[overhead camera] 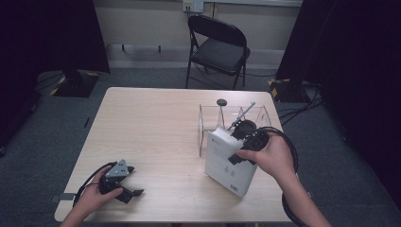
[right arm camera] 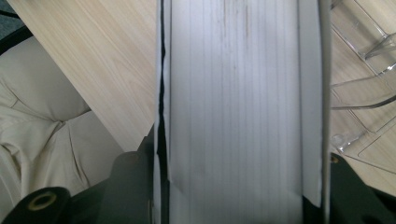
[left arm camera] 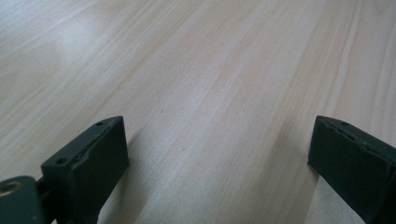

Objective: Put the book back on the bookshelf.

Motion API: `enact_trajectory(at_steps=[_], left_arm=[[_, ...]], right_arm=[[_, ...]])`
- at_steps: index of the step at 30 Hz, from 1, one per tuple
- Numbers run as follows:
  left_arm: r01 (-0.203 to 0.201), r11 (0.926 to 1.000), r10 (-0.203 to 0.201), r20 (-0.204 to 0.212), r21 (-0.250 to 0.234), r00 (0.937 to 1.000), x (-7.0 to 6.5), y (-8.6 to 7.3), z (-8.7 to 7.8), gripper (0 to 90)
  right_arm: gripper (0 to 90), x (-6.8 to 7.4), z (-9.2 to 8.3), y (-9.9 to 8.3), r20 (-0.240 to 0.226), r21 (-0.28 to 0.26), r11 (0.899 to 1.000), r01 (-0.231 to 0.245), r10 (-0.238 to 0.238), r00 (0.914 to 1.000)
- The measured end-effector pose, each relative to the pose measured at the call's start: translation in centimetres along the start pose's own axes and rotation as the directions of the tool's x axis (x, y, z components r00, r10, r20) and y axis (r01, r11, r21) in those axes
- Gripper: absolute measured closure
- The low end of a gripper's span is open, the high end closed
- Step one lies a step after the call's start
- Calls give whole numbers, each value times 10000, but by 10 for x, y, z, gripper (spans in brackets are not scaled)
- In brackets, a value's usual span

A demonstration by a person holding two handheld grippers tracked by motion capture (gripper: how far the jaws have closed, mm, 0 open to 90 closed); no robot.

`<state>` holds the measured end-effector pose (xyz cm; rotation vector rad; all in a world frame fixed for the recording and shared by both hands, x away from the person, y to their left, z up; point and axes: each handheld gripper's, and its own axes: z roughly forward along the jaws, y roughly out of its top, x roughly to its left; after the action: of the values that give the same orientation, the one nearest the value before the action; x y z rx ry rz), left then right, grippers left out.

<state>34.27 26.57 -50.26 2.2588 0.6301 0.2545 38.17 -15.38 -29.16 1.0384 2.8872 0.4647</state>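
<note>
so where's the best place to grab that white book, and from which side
Grip the white book across its thickness at the top edge, coming from above. It stands tilted on the table, so that edge is free, and its flat covers give the jaws parallel faces. The right gripper already clamps it this way, one jaw on each cover.

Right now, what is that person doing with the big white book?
A person sits at a wooden table with a gripper in each hand. The right gripper is clamped on a thick white book, jaws pressing both covers, holding it on edge just in front of a clear plastic organizer with dividers. The left gripper rests near the table's front-left corner with its jaws open and nothing between them.
</note>
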Motion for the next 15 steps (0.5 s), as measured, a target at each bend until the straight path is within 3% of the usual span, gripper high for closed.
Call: enact_trajectory(at_steps=[15], left_arm=[[13, 10000, -13, -17, -52, 10000, 0, 0, 0, 44]], right_arm=[[519, -12, -8, -15, -73, -255, 9983, -518, 516, 9986]])
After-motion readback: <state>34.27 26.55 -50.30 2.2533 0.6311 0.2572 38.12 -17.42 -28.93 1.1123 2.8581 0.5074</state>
